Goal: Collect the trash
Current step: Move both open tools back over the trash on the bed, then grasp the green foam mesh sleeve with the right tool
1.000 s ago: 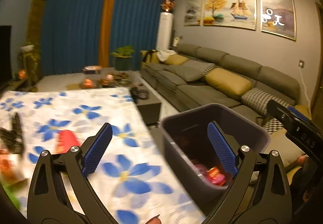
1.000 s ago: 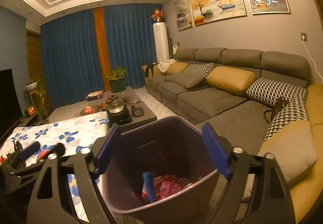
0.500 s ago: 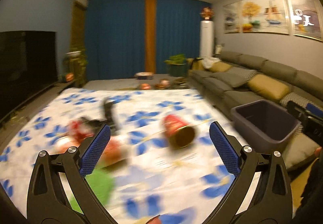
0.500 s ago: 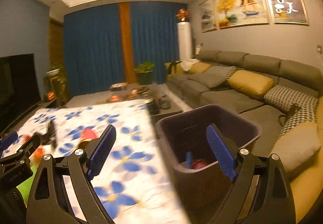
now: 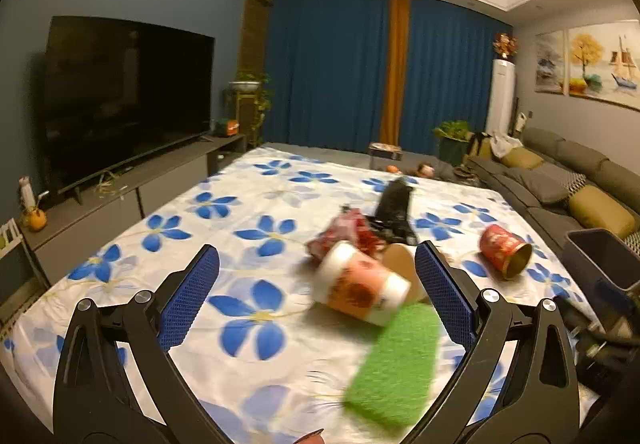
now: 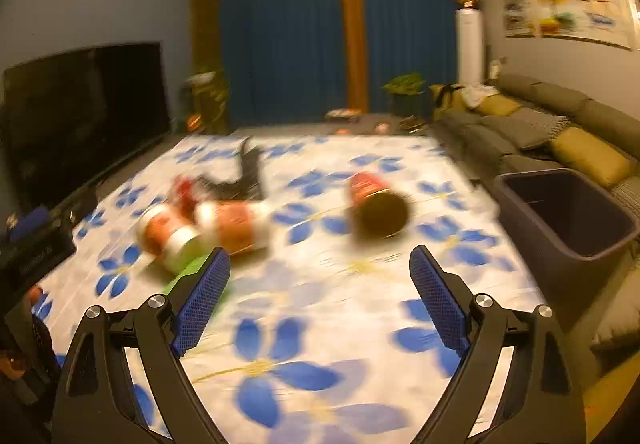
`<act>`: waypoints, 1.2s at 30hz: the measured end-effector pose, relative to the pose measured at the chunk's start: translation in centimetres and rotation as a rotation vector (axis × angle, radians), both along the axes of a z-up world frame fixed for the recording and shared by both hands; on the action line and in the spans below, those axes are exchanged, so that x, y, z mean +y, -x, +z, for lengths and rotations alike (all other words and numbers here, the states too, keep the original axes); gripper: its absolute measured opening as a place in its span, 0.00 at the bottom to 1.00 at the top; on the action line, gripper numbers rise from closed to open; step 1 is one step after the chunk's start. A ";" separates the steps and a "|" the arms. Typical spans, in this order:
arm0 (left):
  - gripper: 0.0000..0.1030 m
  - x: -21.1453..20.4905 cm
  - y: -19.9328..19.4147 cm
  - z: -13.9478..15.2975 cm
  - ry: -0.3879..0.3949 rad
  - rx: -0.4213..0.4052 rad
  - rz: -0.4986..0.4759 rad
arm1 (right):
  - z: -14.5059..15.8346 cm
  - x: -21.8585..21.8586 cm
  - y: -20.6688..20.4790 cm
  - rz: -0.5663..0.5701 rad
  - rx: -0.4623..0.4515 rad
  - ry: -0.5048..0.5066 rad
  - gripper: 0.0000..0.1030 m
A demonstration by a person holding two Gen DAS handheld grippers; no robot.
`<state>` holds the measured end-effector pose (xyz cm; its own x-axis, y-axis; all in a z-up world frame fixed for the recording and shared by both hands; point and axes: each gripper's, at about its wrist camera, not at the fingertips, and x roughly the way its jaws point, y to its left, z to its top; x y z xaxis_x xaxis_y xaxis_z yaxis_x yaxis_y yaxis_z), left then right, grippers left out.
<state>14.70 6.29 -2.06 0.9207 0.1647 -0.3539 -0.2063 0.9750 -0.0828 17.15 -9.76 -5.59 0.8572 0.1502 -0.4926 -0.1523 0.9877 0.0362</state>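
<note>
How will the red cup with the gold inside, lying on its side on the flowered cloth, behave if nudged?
The red cup with the gold inside lies on its side, so it would probably roll, curving because it tapers. It looks empty and light, so it may skid and crush under firm grip.

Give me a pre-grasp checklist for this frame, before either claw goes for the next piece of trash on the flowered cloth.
1. Left claw open and empty: ok.
2. Right claw open and empty: ok.
3. Target lined up: the orange-and-white cup lies on its side between the left fingers: ok.
4. Other trash within sight: red can lies tipped over, green pad lies flat, crumpled red wrapper behind the cup: ok.
5. Bin open at the cloth's right edge: ok.
6. Sharp view for aiming: the right wrist view is motion-blurred: not ok.
</note>
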 end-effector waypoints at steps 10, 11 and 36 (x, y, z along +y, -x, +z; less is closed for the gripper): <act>0.94 5.4 1.0 0.0 0.021 -0.028 0.081 | -3.7 7.7 -2.6 0.145 0.166 0.070 0.79; 0.94 5.8 0.9 -0.1 0.025 -0.030 0.083 | -4.0 8.2 -2.9 0.147 0.177 0.076 0.78; 0.90 6.1 -1.2 -1.6 0.039 0.005 -0.004 | -6.6 11.0 -5.3 0.224 0.314 0.119 0.17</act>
